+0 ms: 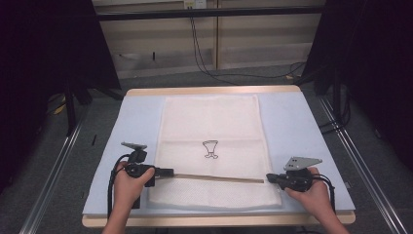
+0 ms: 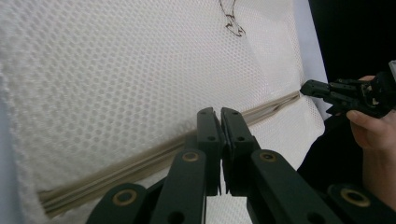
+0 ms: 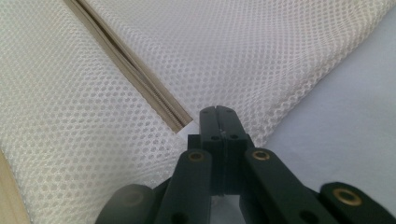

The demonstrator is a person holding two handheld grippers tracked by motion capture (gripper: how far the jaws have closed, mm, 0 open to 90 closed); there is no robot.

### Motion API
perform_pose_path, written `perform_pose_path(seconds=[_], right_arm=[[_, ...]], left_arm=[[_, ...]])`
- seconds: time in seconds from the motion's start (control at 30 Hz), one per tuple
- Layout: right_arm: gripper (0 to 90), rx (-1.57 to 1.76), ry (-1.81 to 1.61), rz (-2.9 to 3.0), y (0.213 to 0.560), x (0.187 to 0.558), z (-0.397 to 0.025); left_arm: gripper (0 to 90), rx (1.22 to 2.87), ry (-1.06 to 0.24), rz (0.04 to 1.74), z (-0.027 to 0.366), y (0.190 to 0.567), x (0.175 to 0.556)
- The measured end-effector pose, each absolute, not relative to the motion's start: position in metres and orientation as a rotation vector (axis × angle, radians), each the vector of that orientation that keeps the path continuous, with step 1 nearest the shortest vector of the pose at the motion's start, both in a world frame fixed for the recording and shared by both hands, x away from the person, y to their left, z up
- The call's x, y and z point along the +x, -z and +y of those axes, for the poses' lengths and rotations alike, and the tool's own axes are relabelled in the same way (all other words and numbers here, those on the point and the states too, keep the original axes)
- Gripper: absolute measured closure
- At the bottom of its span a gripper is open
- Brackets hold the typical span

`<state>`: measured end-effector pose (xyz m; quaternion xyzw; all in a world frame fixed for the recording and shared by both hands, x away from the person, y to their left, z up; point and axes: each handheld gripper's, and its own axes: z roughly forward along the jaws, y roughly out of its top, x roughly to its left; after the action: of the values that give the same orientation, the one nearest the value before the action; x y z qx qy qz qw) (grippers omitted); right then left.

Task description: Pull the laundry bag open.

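With both the left gripper (image 1: 168, 172) and right gripper (image 1: 269, 178) closed at opposite ends of the zipper (image 1: 219, 178) along the mesh bag's (image 1: 209, 122) near edge, I'd keep that end pinned flat while the other pulls steadily.

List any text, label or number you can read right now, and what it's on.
None can be read.
The white mesh bag carries a small black line drawing, a figure rather than letters.
A pale tag on the back wall is too small and blurred to read.
The left gripper and right gripper show no markings.
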<state>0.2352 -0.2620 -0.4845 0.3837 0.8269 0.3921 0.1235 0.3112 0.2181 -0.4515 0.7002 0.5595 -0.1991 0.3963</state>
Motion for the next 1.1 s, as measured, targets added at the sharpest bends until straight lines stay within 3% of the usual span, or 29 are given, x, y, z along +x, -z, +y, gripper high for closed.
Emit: perform_pose_path(seconds=[1.1], right_arm=[[90.0,1.105,-1.129,2.418,0.484,0.236,-0.261]], left_arm=[[87.3,1.673,0.485,1.493,0.257,0.450,0.306]])
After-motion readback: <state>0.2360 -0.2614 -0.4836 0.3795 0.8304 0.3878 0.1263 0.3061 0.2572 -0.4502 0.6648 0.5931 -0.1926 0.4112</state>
